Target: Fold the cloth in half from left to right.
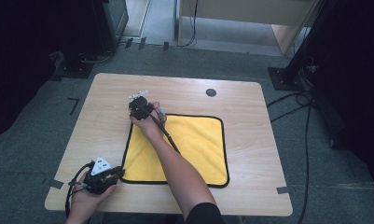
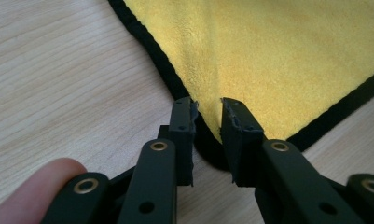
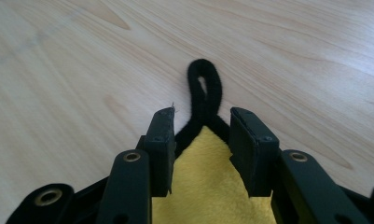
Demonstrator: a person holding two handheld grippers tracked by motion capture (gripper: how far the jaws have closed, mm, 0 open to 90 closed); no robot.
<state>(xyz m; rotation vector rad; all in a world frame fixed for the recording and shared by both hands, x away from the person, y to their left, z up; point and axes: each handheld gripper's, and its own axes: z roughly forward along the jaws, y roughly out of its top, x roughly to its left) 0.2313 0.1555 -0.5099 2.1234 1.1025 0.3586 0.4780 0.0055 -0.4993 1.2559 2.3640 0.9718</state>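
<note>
A yellow cloth (image 1: 198, 144) with a black hem lies flat on the wooden table (image 1: 250, 107). My left gripper (image 1: 121, 173) is at the cloth's near left corner. In the left gripper view the left gripper (image 2: 208, 105) is open, its jaws either side of that rounded corner of the cloth (image 2: 287, 51) with a gap between the pads. My right gripper (image 1: 139, 111) is over the far left corner, with the forearm lying across the cloth. In the right gripper view the right gripper (image 3: 201, 112) stands astride the corner of the cloth (image 3: 203, 186), whose black hanging loop (image 3: 204, 81) lies just ahead on the wood.
A small dark round spot (image 1: 211, 92) marks the table behind the cloth. Bare wood runs right of the cloth and along the far edge. Cables (image 1: 306, 121) trail on the floor at the right, and dark stands (image 1: 287, 77) flank the table.
</note>
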